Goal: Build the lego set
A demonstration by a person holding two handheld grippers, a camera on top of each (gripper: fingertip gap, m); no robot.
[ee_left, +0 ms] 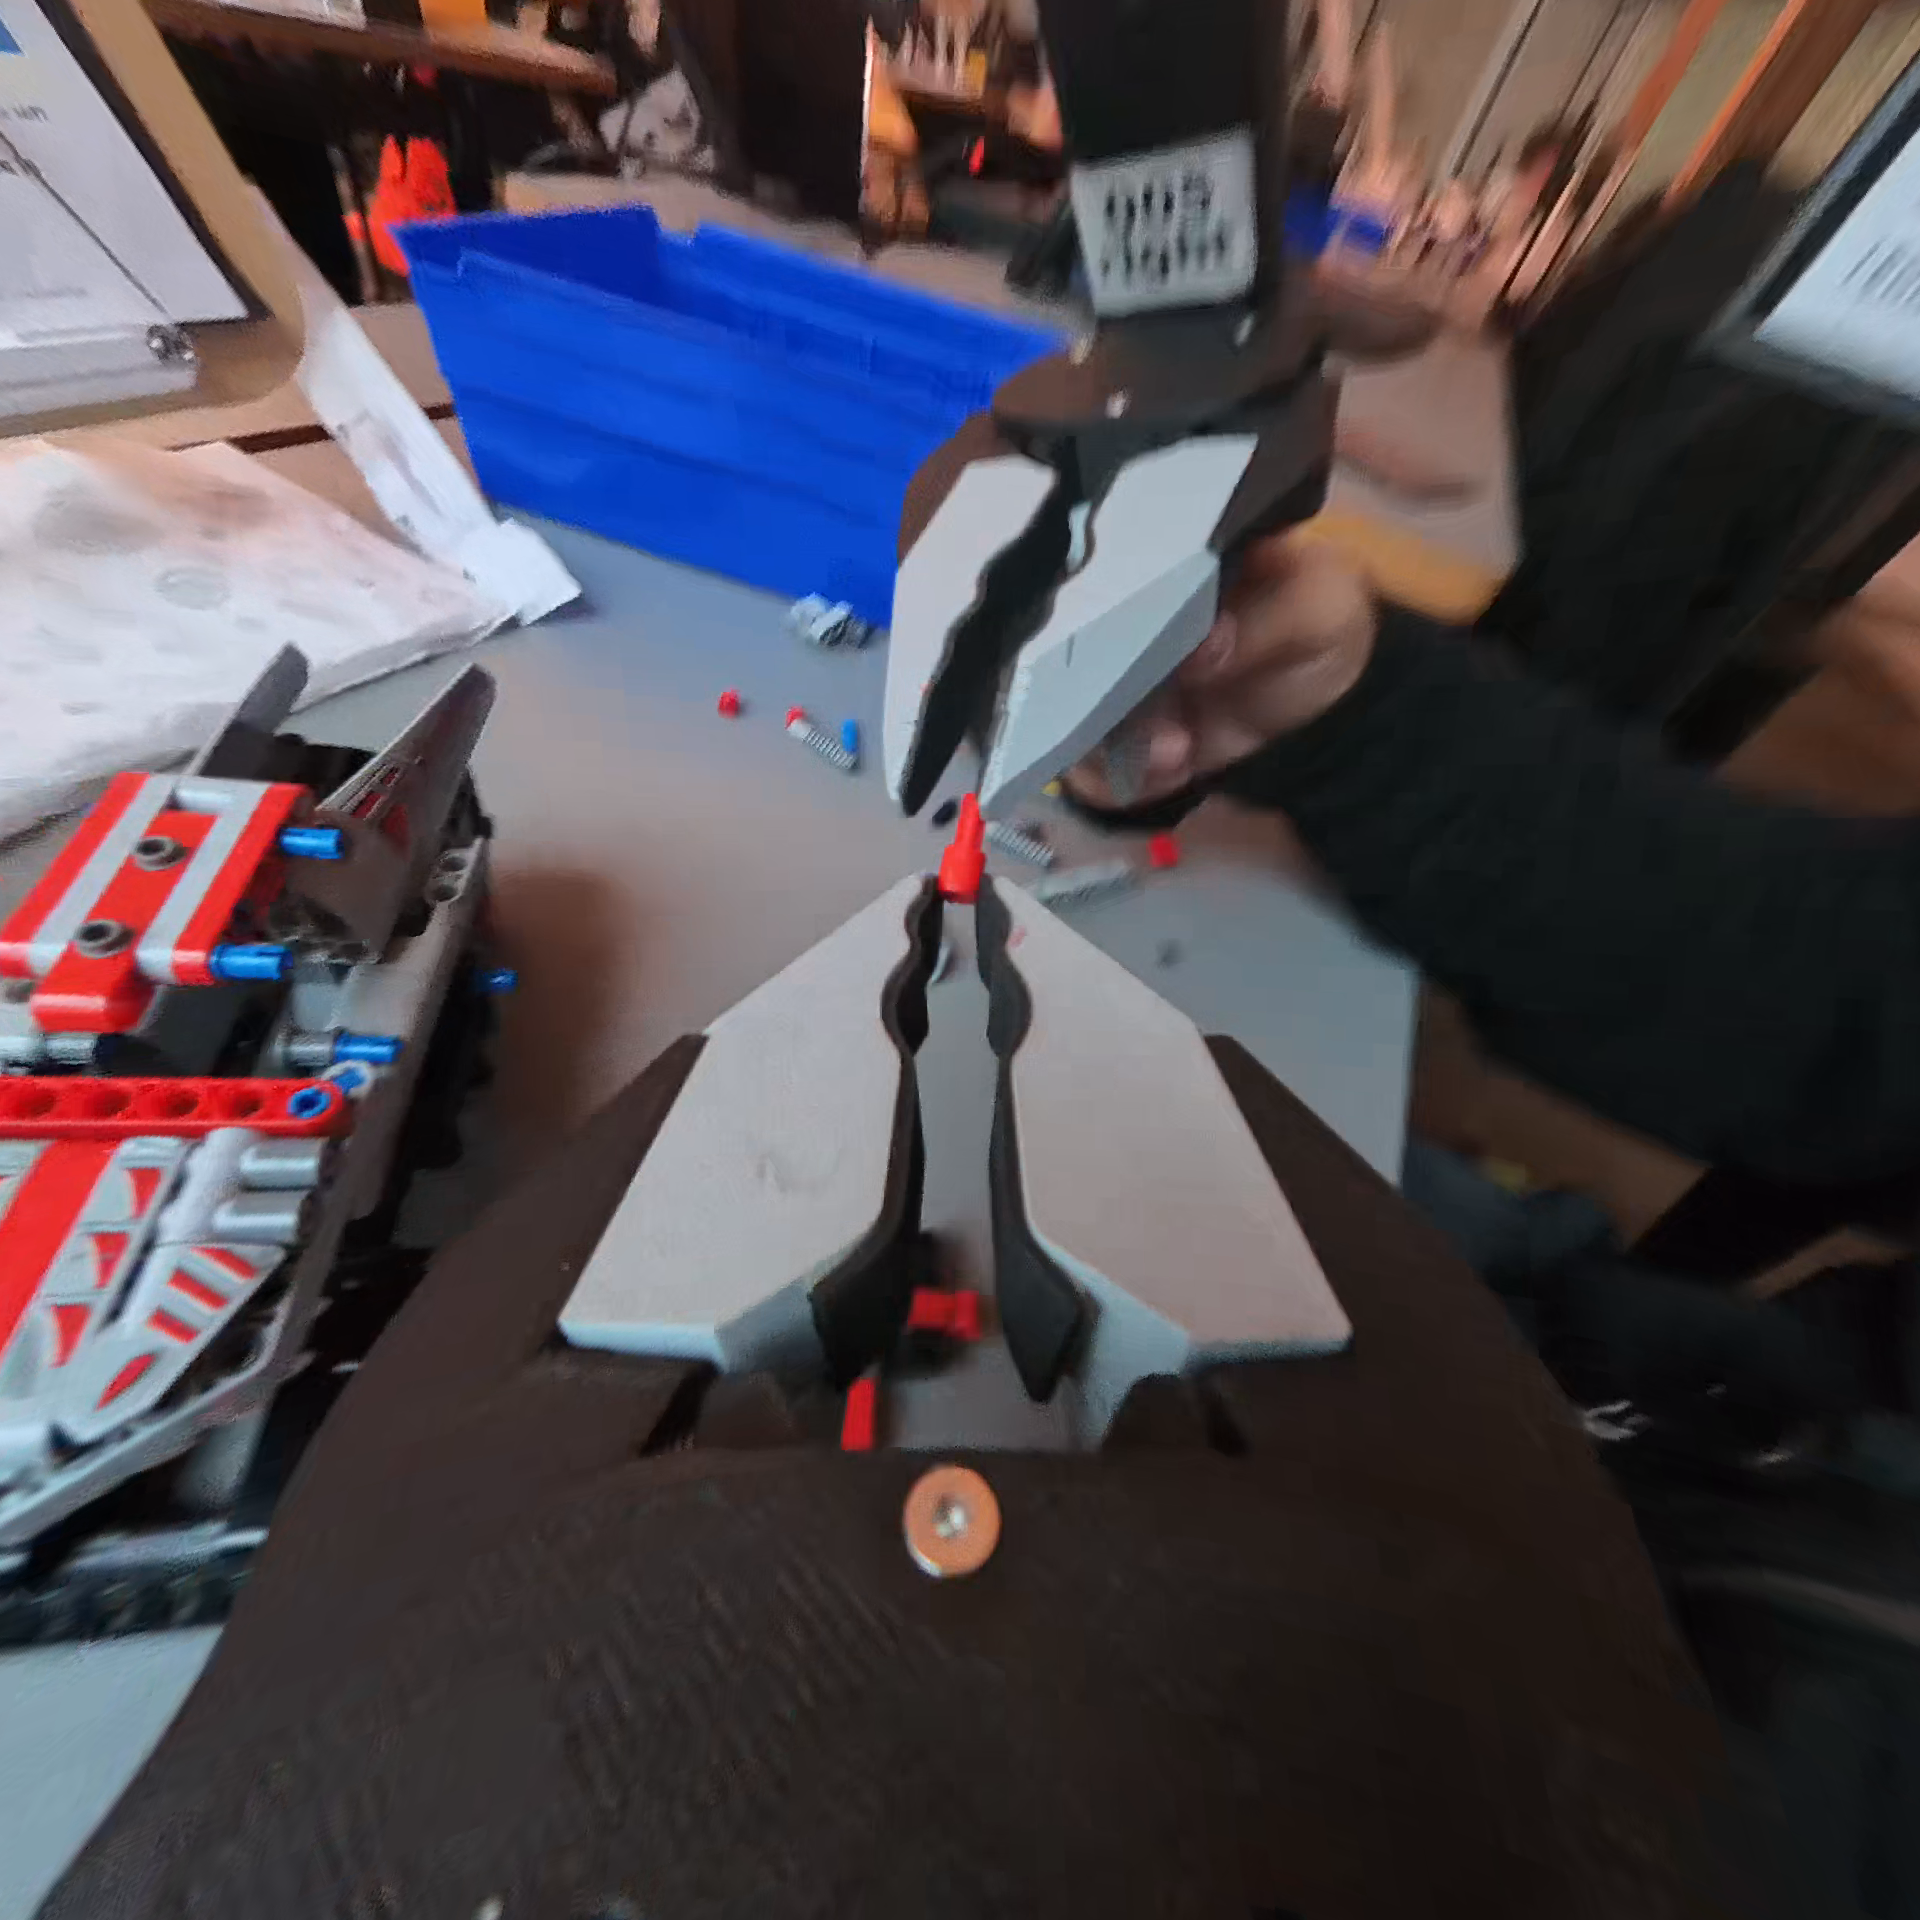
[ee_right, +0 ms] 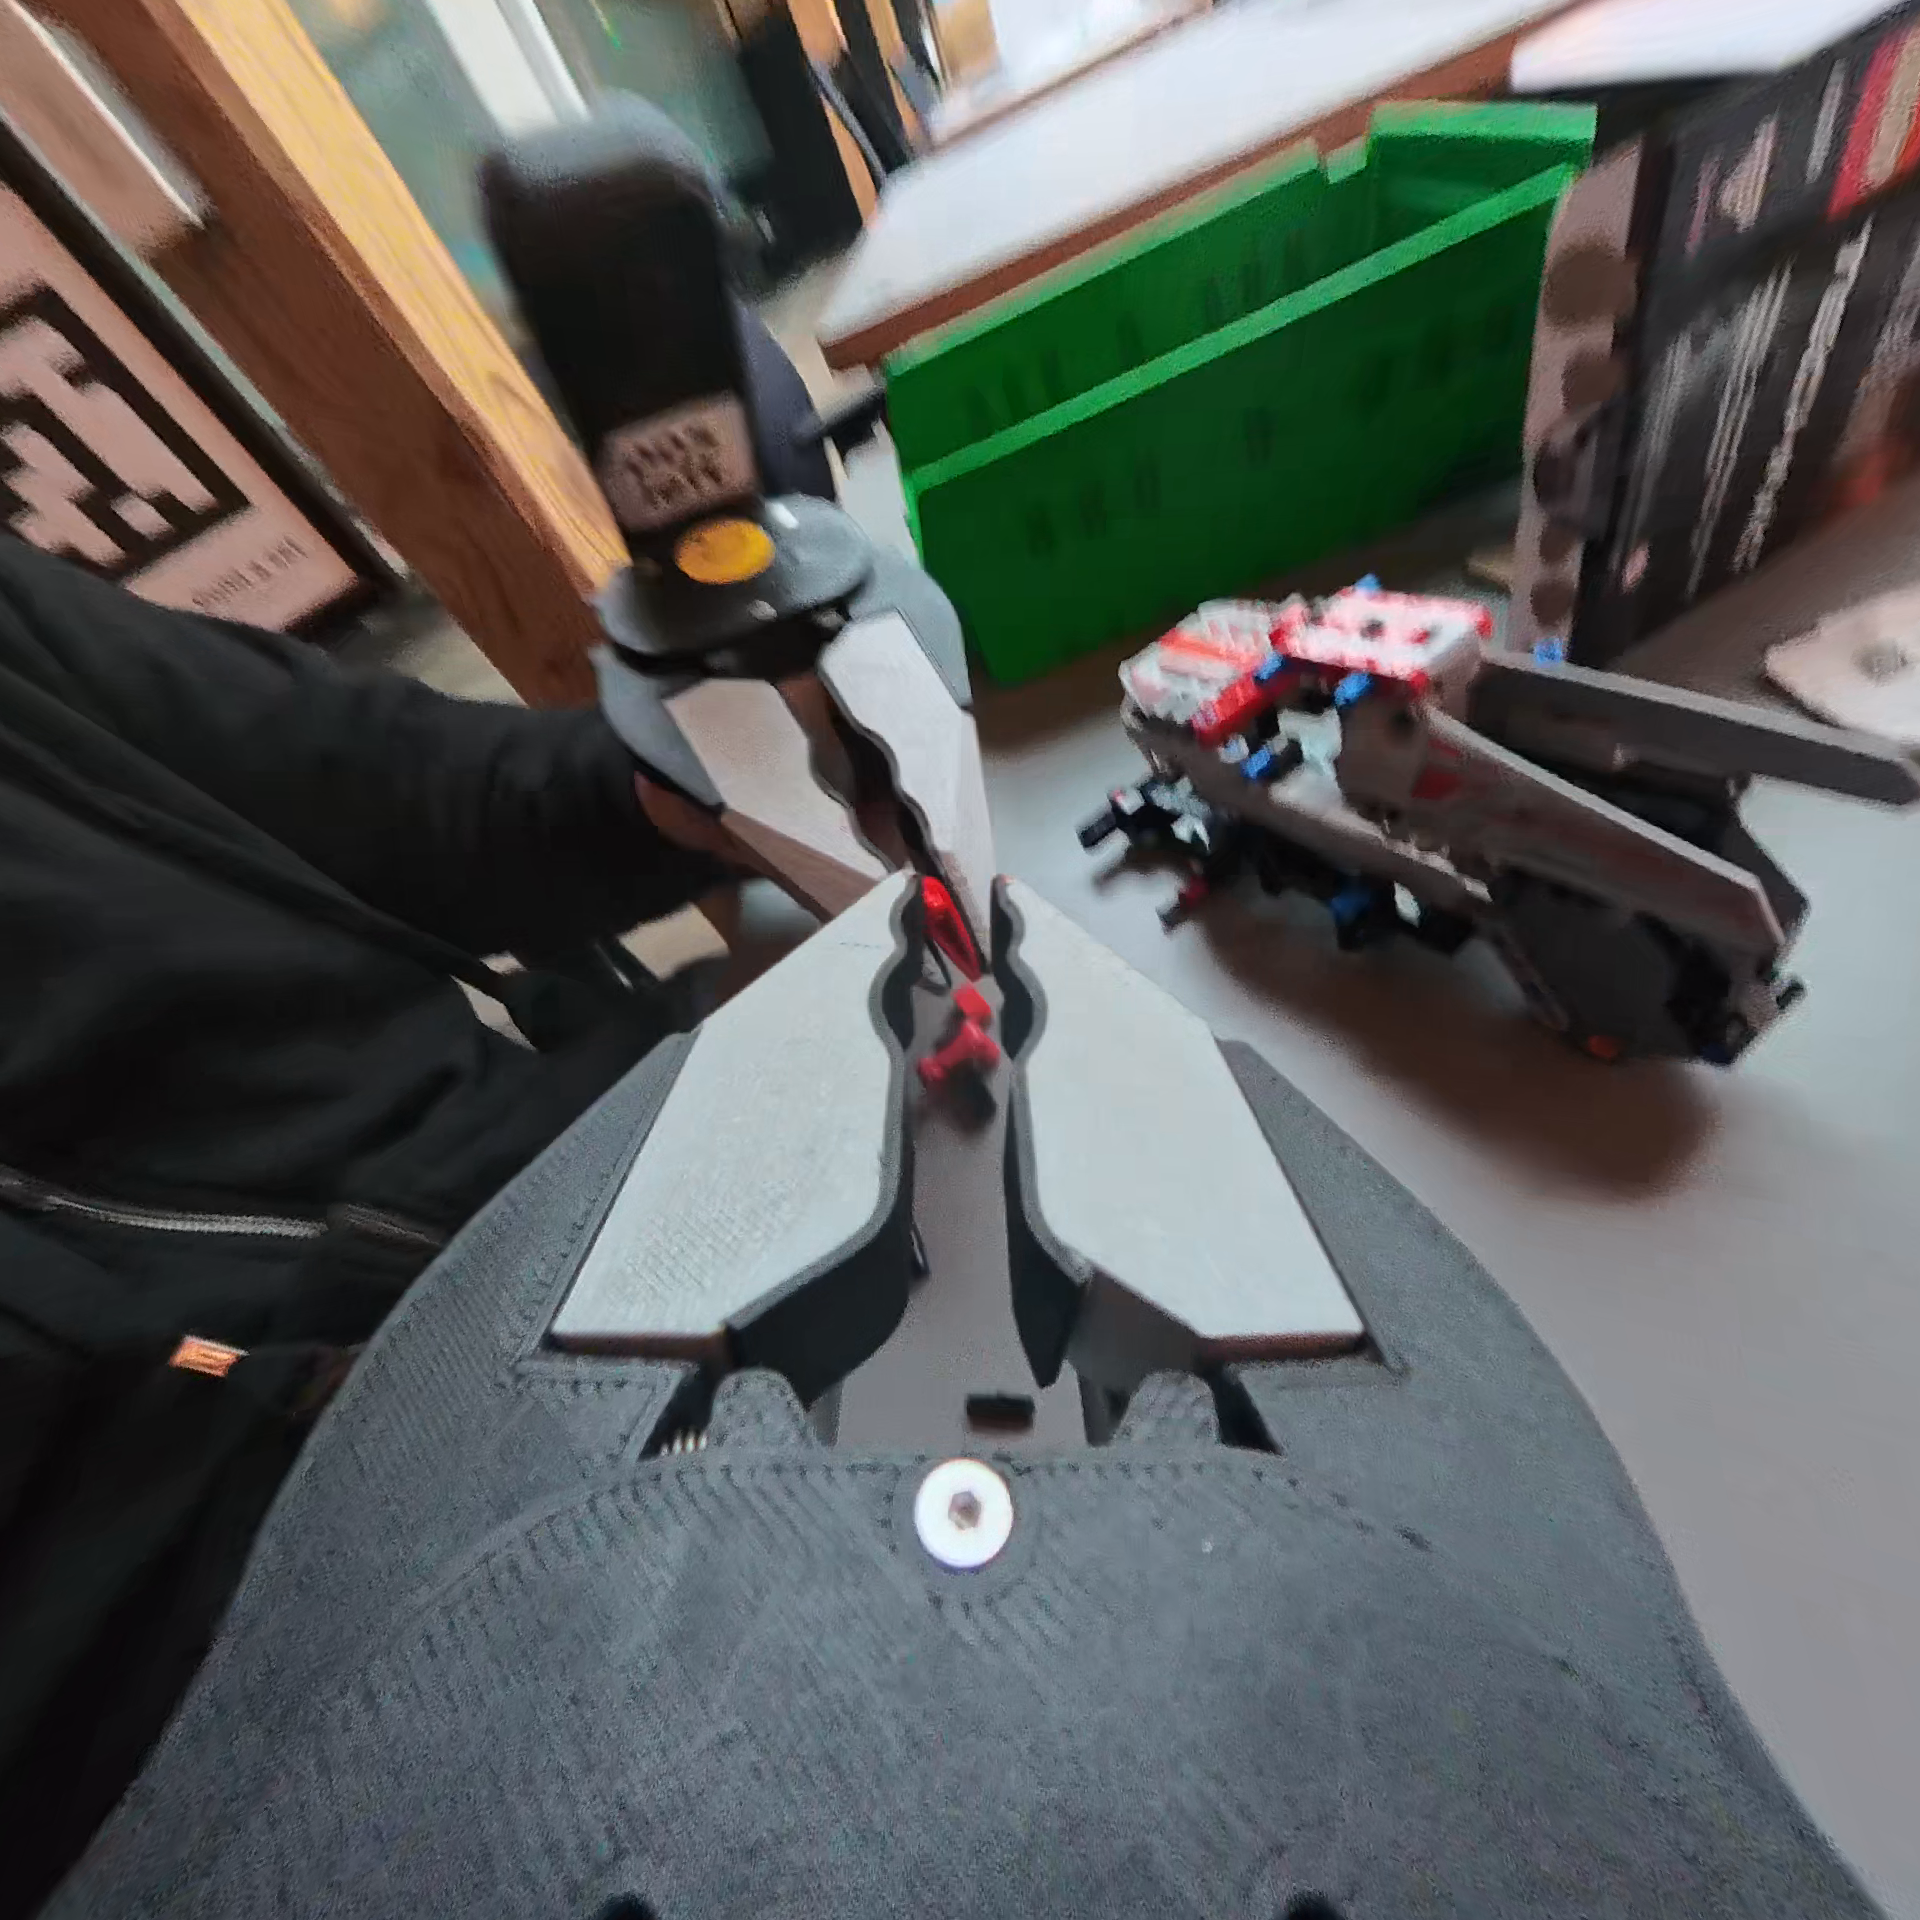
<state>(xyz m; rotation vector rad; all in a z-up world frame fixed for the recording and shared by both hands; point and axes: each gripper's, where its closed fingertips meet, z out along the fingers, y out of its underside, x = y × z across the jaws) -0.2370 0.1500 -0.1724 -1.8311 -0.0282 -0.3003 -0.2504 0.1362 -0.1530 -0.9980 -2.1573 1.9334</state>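
Far left on the desk [ee_left: 644, 810] you've got the model [ee_left: 208, 1039], red and grey with blue pins sticking out, just parked there and well apart from the action. In the middle, your left gripper [ee_left: 958, 894] has its jaws pinched nearly closed on a small red pin [ee_left: 961, 862] right at the tips, so most of the pin pokes out free. Over on the right, your right gripper [ee_left: 940, 805] comes down tip to tip onto that pin, jaws a bit apart, and whether it's holding anything of its own I can't tell since everything's blurry. From the right wrist view there's a loose red piece [ee_right: 961, 1039] on the desk under the tips. For the handoff I'd hold the left dead steady, close the right squarely around the free end, then let go only once the grip feels solid; that pin will flick away easily.
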